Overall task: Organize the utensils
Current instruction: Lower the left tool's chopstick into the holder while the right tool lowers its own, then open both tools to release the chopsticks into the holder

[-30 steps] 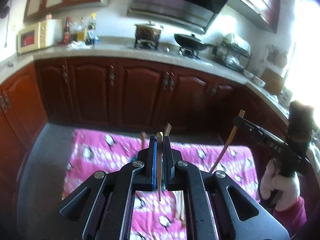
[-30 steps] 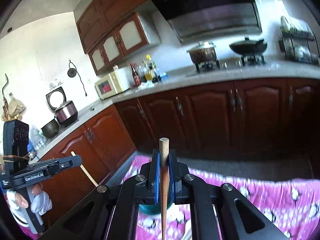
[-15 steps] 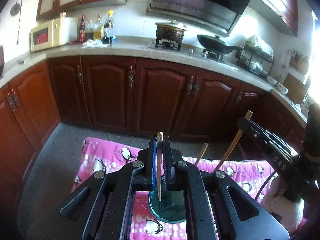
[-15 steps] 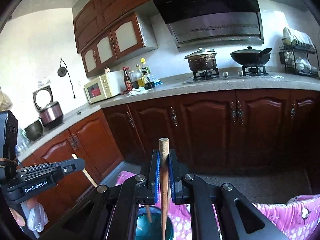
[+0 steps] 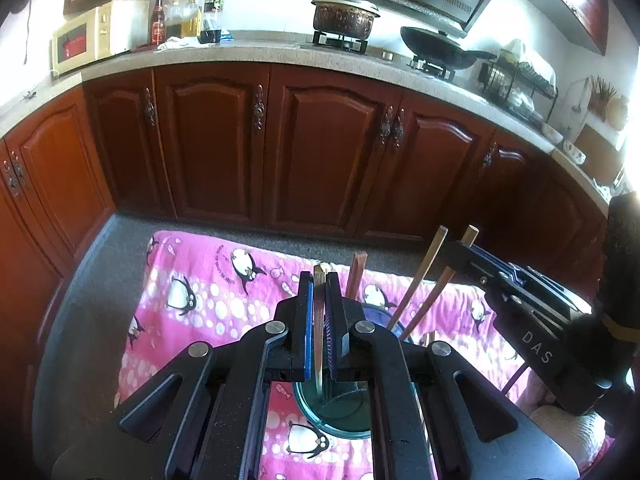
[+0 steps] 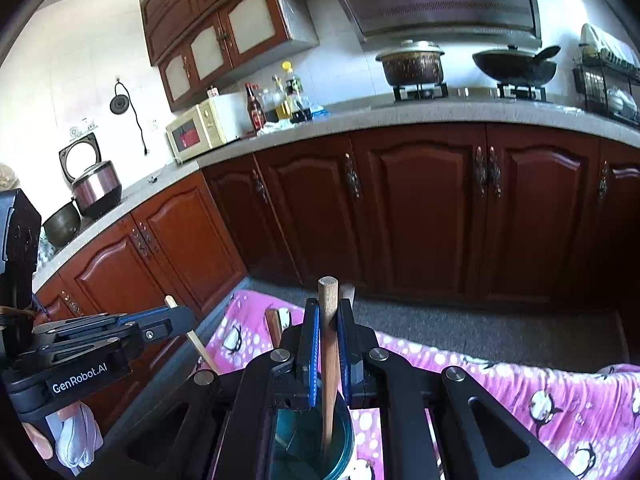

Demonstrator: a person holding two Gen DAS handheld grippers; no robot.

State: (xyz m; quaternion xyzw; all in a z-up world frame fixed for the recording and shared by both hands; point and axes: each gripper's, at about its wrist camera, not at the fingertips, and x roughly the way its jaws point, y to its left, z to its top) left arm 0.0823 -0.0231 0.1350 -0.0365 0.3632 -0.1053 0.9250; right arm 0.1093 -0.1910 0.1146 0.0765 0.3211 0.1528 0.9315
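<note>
Left gripper (image 5: 319,280) tilted downward, jaws closed tight, blue pads (image 5: 308,322) clamped on a thin stick. Right gripper (image 6: 328,308) likewise pitched down, jaws pinched shut on a thicker stick. Both side by side, close, each visible at the edge of the other's view. Gloved hand (image 6: 76,432) wrapped round left handle.

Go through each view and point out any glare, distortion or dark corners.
Left wrist view: sunlight from the right burns out the edge beyond the black wire dish rack; fisheye bends the grey speckled countertop into an arc; corners go black.
Right wrist view: more evenly lit, the white tiled wall bright at left; the dark red wooden cabinet doors bow outward; black vignette rings the frame.
</note>
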